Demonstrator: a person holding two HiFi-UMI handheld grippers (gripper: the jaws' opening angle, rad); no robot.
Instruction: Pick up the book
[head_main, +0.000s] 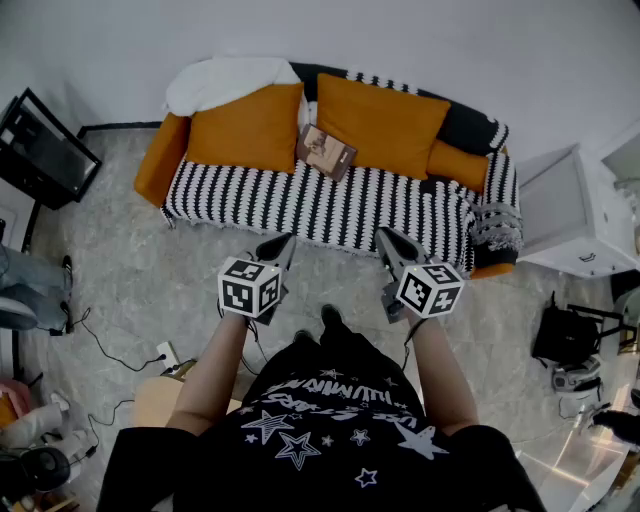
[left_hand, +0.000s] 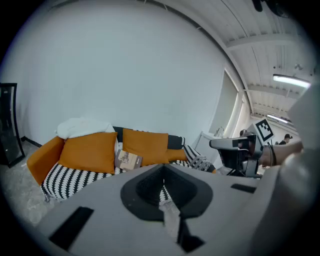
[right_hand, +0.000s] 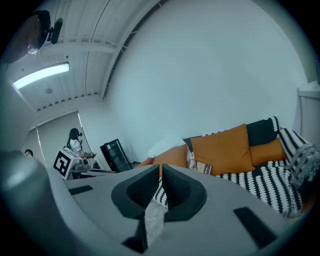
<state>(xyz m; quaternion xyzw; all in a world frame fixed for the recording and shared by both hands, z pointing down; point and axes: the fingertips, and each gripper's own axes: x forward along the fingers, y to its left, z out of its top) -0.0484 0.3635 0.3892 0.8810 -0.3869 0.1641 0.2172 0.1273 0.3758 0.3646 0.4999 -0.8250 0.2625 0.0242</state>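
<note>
The book (head_main: 326, 152), brownish with a pale cover picture, leans between two orange cushions on the striped sofa (head_main: 330, 205). It also shows small in the left gripper view as the book (left_hand: 128, 160) and in the right gripper view as the book (right_hand: 200, 166). My left gripper (head_main: 283, 243) and right gripper (head_main: 385, 236) hover side by side over the floor in front of the sofa, well short of the book. In both gripper views the jaws meet at the tips, left gripper (left_hand: 162, 168) and right gripper (right_hand: 160, 167), both shut with nothing between them.
A white blanket (head_main: 225, 80) lies on the sofa's back left, and a grey throw (head_main: 495, 228) hangs at its right end. A black screen (head_main: 42, 150) stands left, a white cabinet (head_main: 572, 215) right, and a black bag (head_main: 565, 335) below it. Cables and a power strip (head_main: 165, 354) lie on the floor.
</note>
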